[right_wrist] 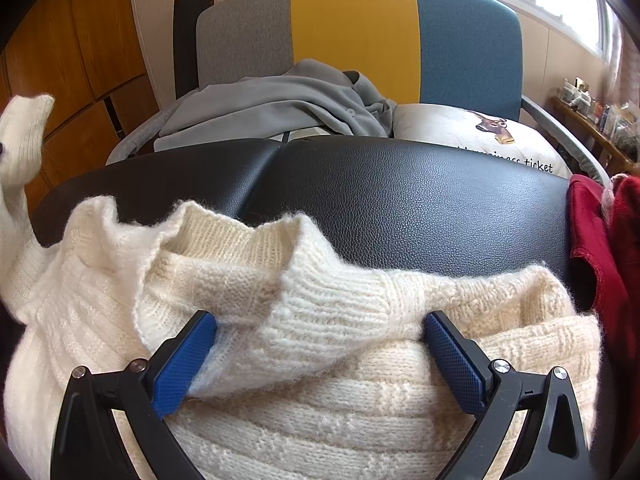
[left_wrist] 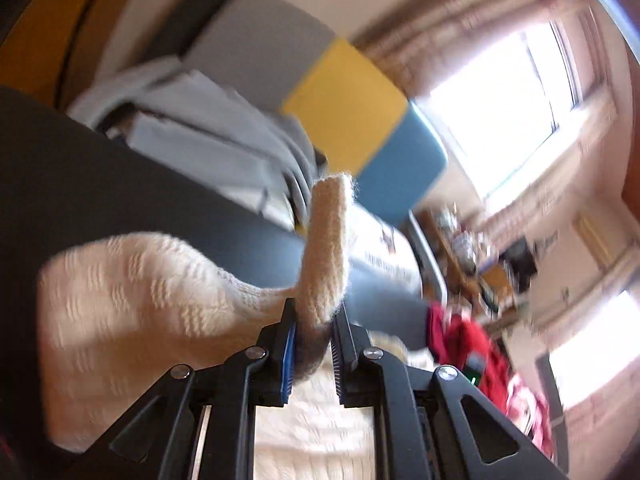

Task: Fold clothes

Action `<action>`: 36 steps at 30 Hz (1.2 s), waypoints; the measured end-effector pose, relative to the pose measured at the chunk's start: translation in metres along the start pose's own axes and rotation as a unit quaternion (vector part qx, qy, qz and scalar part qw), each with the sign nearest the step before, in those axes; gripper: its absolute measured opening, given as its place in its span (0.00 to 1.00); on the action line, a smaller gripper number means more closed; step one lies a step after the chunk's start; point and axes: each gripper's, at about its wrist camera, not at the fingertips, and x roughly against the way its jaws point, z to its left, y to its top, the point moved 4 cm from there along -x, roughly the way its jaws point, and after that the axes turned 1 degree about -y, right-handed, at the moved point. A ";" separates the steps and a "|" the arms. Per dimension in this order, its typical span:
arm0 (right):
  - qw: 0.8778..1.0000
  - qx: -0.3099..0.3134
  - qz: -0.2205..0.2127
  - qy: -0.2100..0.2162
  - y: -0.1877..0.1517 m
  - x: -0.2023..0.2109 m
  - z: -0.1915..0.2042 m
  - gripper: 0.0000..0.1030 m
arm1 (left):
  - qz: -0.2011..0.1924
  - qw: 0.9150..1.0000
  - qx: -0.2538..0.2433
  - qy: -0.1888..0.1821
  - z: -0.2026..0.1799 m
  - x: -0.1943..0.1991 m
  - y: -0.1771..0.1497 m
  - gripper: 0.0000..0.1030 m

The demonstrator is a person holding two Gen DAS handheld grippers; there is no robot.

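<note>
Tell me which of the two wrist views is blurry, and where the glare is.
Left wrist view: motion-smeared throughout, the window blown out white; only the left gripper, clamped on the cream sweater cuff, looks sharp. Right wrist view: crisp, knit texture clear, mild window glare top right, fisheye bending at the edges.

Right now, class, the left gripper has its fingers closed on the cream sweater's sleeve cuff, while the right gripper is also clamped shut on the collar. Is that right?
Not quite. The left gripper does pinch the sleeve cuff of the cream sweater. But the right wrist view shows the right gripper open, its fingers spread wide either side of the collar.
</note>
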 end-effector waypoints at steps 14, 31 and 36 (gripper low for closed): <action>1.000 -0.007 0.005 0.013 0.002 -0.001 -0.004 1.00 | -0.019 0.994 -0.068 0.087 -0.026 0.007 -0.096 0.43; 0.984 -0.100 -0.065 0.134 0.011 0.090 0.028 0.91 | -0.036 0.997 -0.025 0.059 0.013 0.017 -0.184 0.44; 0.919 -0.174 0.023 0.353 -0.030 0.093 0.077 0.90 | -0.040 0.998 -0.018 0.047 0.015 0.019 -0.184 0.44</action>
